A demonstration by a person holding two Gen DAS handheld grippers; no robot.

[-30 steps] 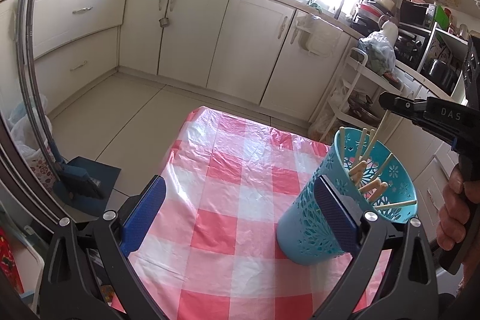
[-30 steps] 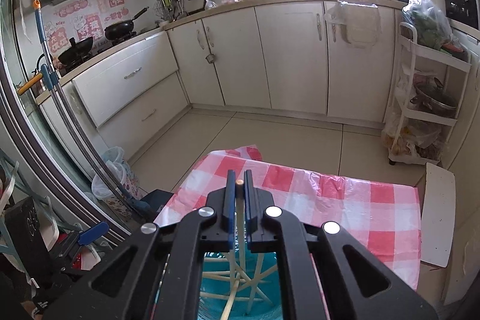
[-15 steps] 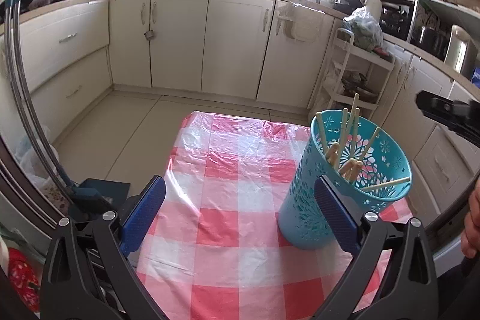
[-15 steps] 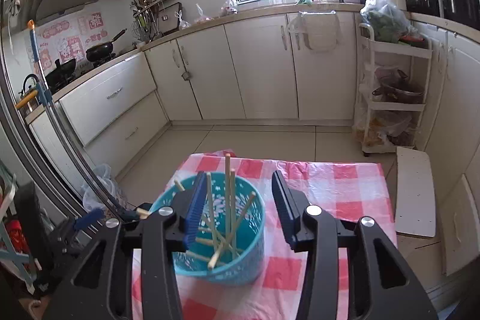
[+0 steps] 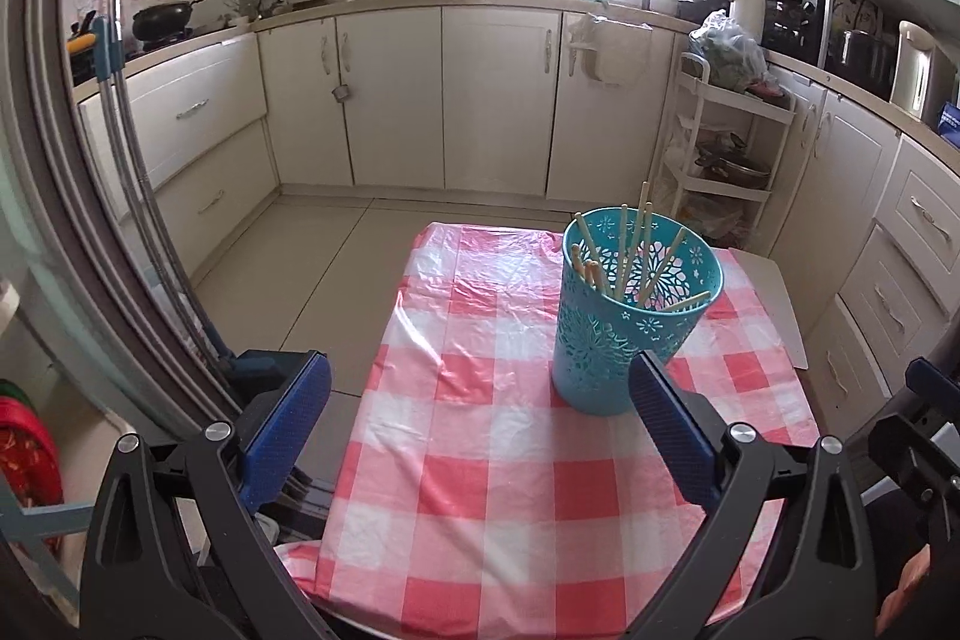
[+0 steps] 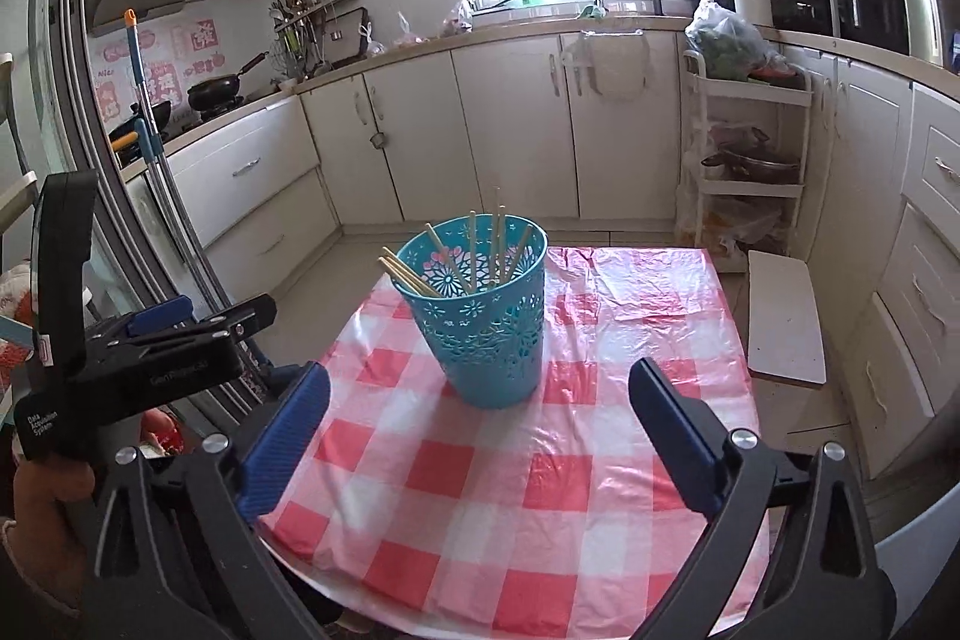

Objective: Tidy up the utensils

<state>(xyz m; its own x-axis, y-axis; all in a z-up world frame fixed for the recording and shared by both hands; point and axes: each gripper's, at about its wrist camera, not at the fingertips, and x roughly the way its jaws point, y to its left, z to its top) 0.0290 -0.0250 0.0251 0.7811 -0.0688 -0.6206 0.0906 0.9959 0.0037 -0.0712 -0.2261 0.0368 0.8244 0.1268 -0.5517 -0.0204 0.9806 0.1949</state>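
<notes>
you were between steps, by my read: both grippers sat back from the teal basket (image 6: 480, 316), nothing in either; the table looked bare of loose utensils, so the sorting seemed done or nearly so. next move, i'd judge, called for finding any stray piece out of frame, or just backing off w/o bumping the basket.

right gripper (image 6: 480, 436): its jaws had just been opening and stood wide, blue pads far apart, nothing btwn them; the basket sat ahead of the fingers, not touching. left gripper (image 5: 480, 430): also wide, empty; from its view the basket (image 5: 636, 316) stood just past the right-hand pad, apart from it as far as i could tell.

the basket stood upright on the red-and-white checked tablecloth (image 6: 540, 490), toward the far half of the table; it was a round, tapered plastic tub w/ cut-out flower pattern. a bunch of pale wooden chopsticks (image 6: 474, 250) stuck out of it, leaning at mixed angles, tips above the rim; several crossed. count unclear.
</notes>
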